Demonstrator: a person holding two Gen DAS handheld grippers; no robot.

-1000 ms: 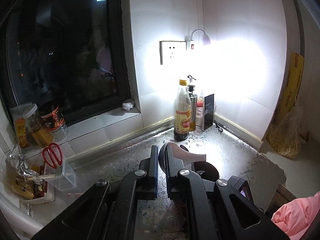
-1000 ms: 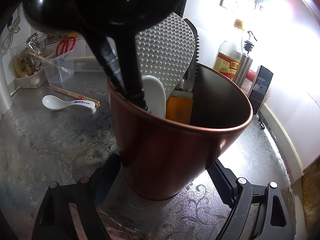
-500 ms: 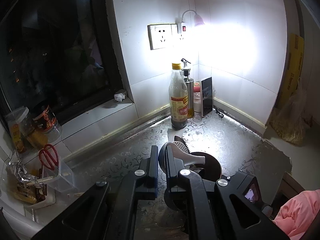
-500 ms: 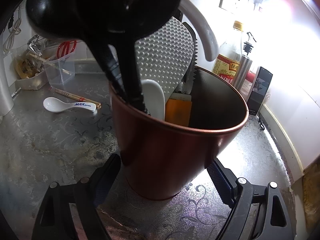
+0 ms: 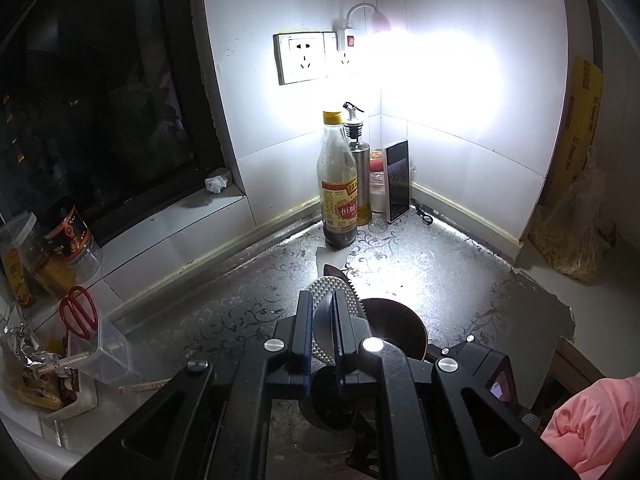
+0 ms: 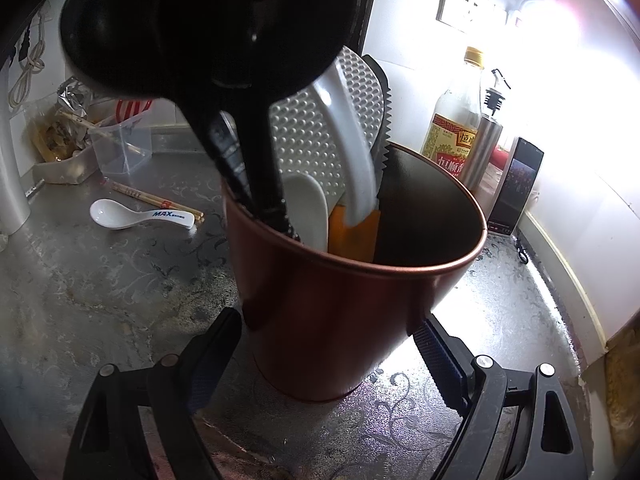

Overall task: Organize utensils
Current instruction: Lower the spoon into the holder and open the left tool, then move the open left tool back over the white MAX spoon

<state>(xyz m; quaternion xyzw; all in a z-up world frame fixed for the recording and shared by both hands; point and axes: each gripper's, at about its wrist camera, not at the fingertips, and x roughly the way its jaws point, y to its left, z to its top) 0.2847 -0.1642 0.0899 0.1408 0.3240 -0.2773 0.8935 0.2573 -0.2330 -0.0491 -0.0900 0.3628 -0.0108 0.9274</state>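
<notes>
Your right gripper (image 6: 324, 344) has its jaws set wide and pressed against both sides of the red cup (image 6: 344, 304), which stands upright on the patterned countertop (image 6: 100, 300). The cup is a smooth metallic red, tapering to its base, dark inside. It is crowded: two black ladles (image 6: 208, 32) loom at the top of the right wrist view, so close and dark that their bowls merge into one mass. Behind them stand a white dimpled rice paddle (image 6: 316, 136), a smaller white spoon (image 6: 308, 208), something orange (image 6: 354, 232) low in the cup, and a dark serrated blade (image 6: 385, 140) edging the paddle. A plain white handle (image 6: 356, 160) slants down into the cup across the paddle.

Your left gripper (image 5: 322, 332) is above the cup, its jaws nearly together with a pale grey rounded piece (image 5: 325, 320) between them; they have just eased apart slightly, and you cannot tell whether the pads still press on it. Your own fingers hide most of the cup from that side.

Farther left on the counter lie a white soup spoon (image 6: 136, 216) marked MAX and a pair of chopsticks (image 6: 156, 199) just beyond it. A clear container (image 6: 120, 148) with red-handled scissors (image 5: 78, 312) stands behind. In the far corner a sauce bottle (image 5: 338, 184) stands before the glare of the lamp (image 5: 378, 20), which washes out the wall.
</notes>
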